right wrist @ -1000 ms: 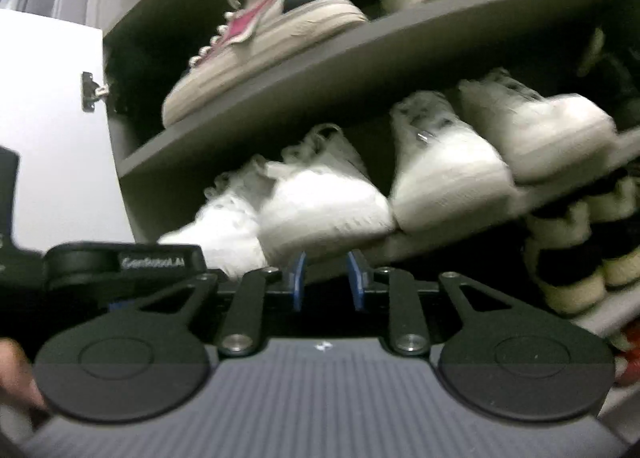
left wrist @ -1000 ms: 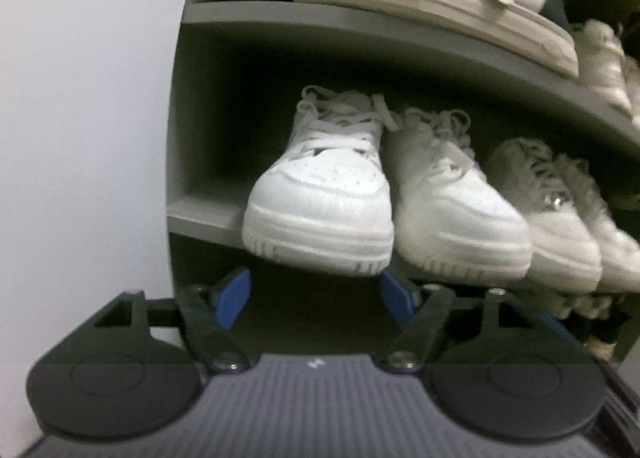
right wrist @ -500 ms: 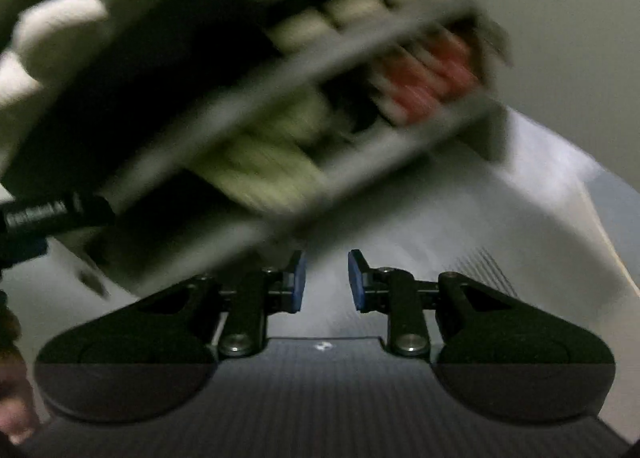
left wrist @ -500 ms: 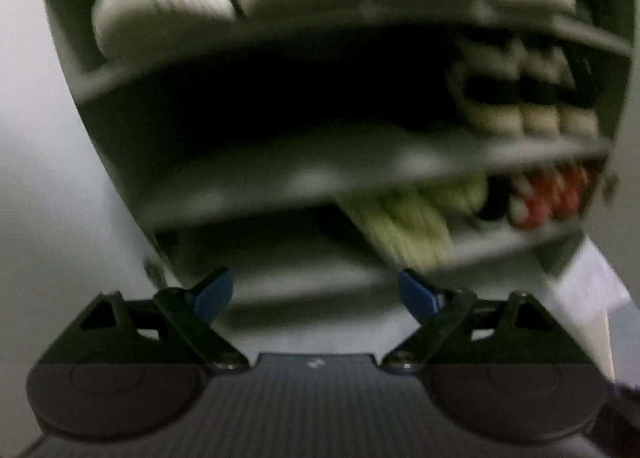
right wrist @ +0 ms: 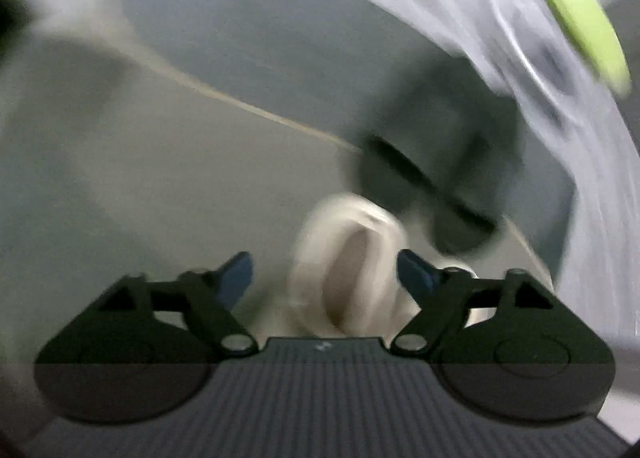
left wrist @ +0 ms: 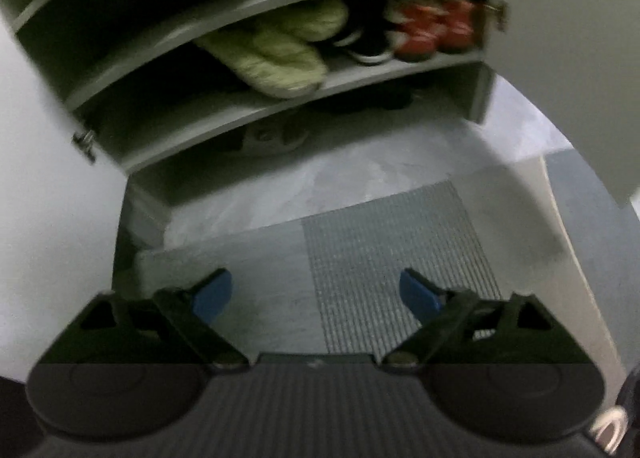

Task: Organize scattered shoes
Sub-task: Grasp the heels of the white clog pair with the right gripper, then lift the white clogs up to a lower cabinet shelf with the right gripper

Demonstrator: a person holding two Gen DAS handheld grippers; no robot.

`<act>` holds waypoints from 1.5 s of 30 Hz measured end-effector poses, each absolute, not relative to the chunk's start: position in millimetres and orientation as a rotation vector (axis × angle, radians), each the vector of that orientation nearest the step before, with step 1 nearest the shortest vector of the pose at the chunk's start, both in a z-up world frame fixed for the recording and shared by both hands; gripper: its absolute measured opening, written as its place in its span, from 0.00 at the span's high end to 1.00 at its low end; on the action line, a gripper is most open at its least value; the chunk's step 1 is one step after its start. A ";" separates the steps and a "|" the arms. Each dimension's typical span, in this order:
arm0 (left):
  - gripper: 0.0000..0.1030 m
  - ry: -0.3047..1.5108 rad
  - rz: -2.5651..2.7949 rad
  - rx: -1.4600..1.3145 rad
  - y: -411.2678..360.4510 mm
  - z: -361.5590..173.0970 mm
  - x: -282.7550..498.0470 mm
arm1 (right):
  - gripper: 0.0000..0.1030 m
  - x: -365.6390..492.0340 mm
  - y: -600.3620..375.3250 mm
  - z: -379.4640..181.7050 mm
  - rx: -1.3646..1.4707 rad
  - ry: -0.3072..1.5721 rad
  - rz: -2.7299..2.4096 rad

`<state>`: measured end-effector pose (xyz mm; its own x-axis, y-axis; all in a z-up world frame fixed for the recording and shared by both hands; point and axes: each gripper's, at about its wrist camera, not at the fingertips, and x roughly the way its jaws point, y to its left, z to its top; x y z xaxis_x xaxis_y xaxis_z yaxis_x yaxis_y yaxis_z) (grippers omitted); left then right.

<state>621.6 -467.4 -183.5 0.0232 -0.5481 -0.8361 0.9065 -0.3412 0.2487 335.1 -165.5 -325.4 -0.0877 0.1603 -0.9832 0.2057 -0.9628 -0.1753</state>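
**Down on the floor, reaching for the next stray shoe**

Low in the right wrist view, a cream-white shoe [right wrist: 352, 274] lies on the pale floor [right wrist: 140, 178], its opening turned toward the camera. The right gripper [right wrist: 326, 278] hangs over it with its jaws opening; the shoe sits between the blue pads [right wrist: 236, 278], nearer the right-hand one, but I cannot tell whether that pad touches it. A dark shoe [right wrist: 432, 194] lies just beyond, up and to the right, badly blurred.

This looks like the pick-up step. Next, I'd judge, the tongs must settle over the collar and close on it.

The left gripper [left wrist: 316, 296] is opening too, with nothing between its pads, only floor and a ribbed mat [left wrist: 392, 258]. The shoe cabinet [left wrist: 280, 98] fills the upper frame, green slippers [left wrist: 272, 46] and red shoes [left wrist: 432, 26] on one shelf.
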 end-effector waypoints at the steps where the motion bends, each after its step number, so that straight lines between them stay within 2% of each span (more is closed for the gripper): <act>1: 0.07 0.439 -1.599 1.134 -460.8 -187.7 618.2 | 0.20 327.4 -146.6 -338.7 2.183 0.332 -2.245; 3: 0.07 0.419 -1.593 1.186 -448.1 -198.2 611.9 | 0.20 312.0 -103.4 -367.7 2.348 0.107 -2.223; 6: 0.07 0.365 -1.547 1.215 -435.0 -207.9 601.9 | 0.20 302.6 -77.5 -387.2 2.380 -0.106 -2.289; 9: 0.07 0.371 -1.529 1.203 -429.6 -210.8 592.6 | 0.20 308.5 -86.0 -427.0 2.570 0.046 -2.009; 12: 0.07 0.360 -1.522 1.206 -424.1 -214.0 585.9 | 0.20 323.3 -95.1 -446.2 2.646 0.135 -1.791; 20: 0.07 0.368 -1.458 1.153 -429.5 -214.1 581.4 | 0.13 353.8 -81.5 -451.1 2.757 -0.159 -1.737; 21: 0.07 0.366 -1.459 1.150 -429.6 -213.8 582.4 | 0.17 356.8 -83.3 -451.9 2.765 -0.199 -1.693; 22: 0.07 0.368 -1.456 1.148 -429.4 -213.9 583.6 | 0.28 358.1 -84.9 -451.8 2.763 -0.212 -1.669; 25: 0.07 0.408 -1.422 1.155 -430.5 -218.2 593.9 | 0.50 360.5 -106.1 -442.3 2.700 -0.090 -1.563; 28: 0.07 0.377 -1.414 1.172 -428.0 -222.3 606.5 | 0.63 370.7 -139.9 -429.6 2.619 0.125 -1.537; 36: 0.07 0.398 -1.357 1.137 -433.1 -223.1 638.1 | 0.68 401.3 -244.7 -381.7 2.253 0.557 -1.557; 40: 0.07 0.401 -1.352 1.137 -428.0 -223.2 652.7 | 0.68 421.7 -312.5 -345.4 2.052 0.632 -1.512; 45: 0.07 0.355 -1.323 1.184 -420.4 -226.0 667.3 | 0.69 461.1 -409.6 -282.5 1.829 0.624 -1.453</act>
<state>667.3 -420.4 -226.0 0.2918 -0.5514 -0.7816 0.8683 -0.1899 0.4582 461.1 -409.6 -282.5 0.2518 -0.0562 -0.9661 0.7395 -0.6328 0.2295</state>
